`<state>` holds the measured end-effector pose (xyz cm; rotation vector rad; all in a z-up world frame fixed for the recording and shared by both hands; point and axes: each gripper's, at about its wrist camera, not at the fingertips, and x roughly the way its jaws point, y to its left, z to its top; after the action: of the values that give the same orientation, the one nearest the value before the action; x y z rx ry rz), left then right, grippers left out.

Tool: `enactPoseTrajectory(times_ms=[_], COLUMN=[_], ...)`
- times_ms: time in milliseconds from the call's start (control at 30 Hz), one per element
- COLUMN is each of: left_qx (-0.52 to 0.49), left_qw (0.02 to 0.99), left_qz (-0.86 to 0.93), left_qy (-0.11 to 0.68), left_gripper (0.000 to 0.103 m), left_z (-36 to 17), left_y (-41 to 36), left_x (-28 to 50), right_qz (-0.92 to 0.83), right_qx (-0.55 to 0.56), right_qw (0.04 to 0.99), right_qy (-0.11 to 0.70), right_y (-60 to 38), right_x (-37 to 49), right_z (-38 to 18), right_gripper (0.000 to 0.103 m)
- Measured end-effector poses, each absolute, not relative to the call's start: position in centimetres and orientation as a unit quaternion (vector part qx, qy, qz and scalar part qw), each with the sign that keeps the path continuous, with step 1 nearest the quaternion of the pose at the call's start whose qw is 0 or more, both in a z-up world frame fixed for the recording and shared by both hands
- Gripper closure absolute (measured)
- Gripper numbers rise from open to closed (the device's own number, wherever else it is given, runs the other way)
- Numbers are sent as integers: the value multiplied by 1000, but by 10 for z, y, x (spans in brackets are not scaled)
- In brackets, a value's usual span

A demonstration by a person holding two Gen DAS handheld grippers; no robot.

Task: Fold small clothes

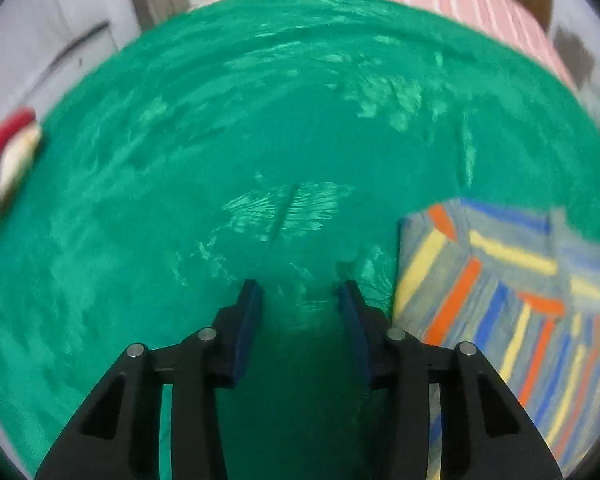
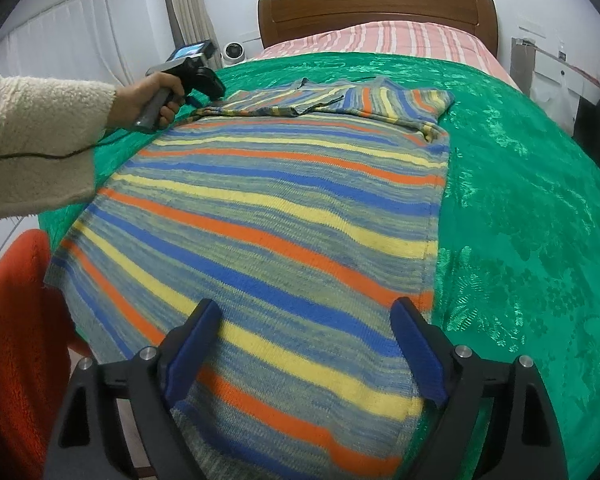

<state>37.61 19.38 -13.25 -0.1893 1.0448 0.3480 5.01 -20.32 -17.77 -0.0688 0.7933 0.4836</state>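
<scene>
Sleeves look folded in at the far end of our striped sweater [image 2: 260, 208], flat on the bed [image 2: 520, 200]; body folds remain. Left gripper [image 1: 300, 294] and right gripper [image 2: 304, 316] gape wide, holding nothing.

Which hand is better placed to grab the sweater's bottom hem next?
Right. The right tool hangs open directly over the striped sweater near its hem; the left tool faces bare green bedspread.

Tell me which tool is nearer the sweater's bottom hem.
Right. The right tool hangs open over the sweater near its hem; the left tool is at the far collar end.
</scene>
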Motion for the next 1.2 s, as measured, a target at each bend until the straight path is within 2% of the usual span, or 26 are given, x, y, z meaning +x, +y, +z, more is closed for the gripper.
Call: enactPoseTrajectory(times_ms=[67,100,133,200,367,433,567,667,767,900,1067,1200], left_qx=[-85,-91,-104,-101,19,-12,-63,-81,-78,-84,-85,-80], left_qw=[856,863,871,881,856,856,862,873,884,878,890,895], left_qz=[151,139,114,58,49,64,74,79,111,139,154,154], left_qy=[487,477,466,459,515,513,498,474,448,450,421,411], left_gripper=[54,44,30,17,15,9,10,3,2,2,0,0], left_z=[-123,-117,-108,-101,-132,-131,-110,-97,-102,-128,-146,-149], left_y=[194,193,192,180,146,160,185,199,210,223,223,221], left_x=[366,358,345,323,277,254,204,163,126,111,115,113], right_qz=[235,236,236,236,235,236,238,239,211,142,64,-5], right_qx=[-35,-36,-37,-39,-39,-39,-38,-28,-10,2,6,31], right_qw=[893,893,893,893,893,893,892,891,915,944,949,937], right_qy=[382,381,381,380,381,381,383,384,342,298,309,347], right_y=[-203,-203,-202,-201,-201,-201,-202,-205,-220,-252,-294,-330], right_x=[50,50,50,50,51,51,51,52,47,52,77,94], right_z=[-178,-178,-178,-178,-178,-178,-177,-170,-146,-122,-125,-156], right_gripper=[14,14,13,12,12,12,12,13,13,13,12,11])
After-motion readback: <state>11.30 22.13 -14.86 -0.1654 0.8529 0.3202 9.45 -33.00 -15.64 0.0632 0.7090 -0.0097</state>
